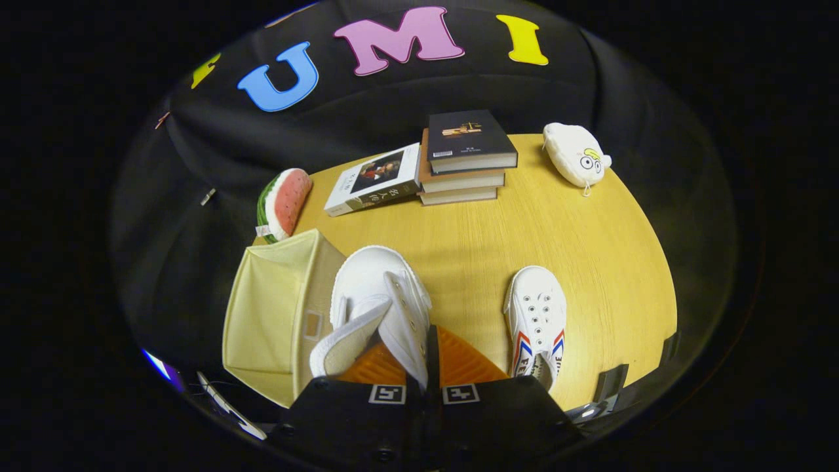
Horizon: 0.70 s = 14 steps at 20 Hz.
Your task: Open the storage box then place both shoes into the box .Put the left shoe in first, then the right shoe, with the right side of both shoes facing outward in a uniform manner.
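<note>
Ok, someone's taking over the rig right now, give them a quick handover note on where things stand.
Tongs: shut on the white shoe, pinching its upper, held up just ahead of the fingers, beside the box.
Storage box: cream fabric, open, on the wooden table, just left of the held shoe.
Second shoe: white with red and blue stripes, on the table to the right of the fingers.
Done: box open, first shoe picked up.
Left: set the held shoe in the box, then the second one, right sides facing outward.
</note>
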Each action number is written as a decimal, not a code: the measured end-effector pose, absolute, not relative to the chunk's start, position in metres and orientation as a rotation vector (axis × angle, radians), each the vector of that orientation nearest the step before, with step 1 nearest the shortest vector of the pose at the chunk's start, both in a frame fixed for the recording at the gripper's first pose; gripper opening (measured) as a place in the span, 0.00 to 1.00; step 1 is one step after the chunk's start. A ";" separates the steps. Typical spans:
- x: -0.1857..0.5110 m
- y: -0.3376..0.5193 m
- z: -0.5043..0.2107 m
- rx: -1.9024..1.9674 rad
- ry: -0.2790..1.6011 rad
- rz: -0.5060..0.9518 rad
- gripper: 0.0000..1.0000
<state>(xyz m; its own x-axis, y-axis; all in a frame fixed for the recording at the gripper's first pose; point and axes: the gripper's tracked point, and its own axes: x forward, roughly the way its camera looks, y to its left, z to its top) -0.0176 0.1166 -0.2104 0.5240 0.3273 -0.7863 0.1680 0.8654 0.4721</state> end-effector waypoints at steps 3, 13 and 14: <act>-0.007 0.147 -0.173 0.598 1.045 0.144 0.06; 0.018 0.290 -0.163 0.693 1.261 0.159 0.06; 0.018 0.298 -0.172 0.695 1.285 0.127 0.06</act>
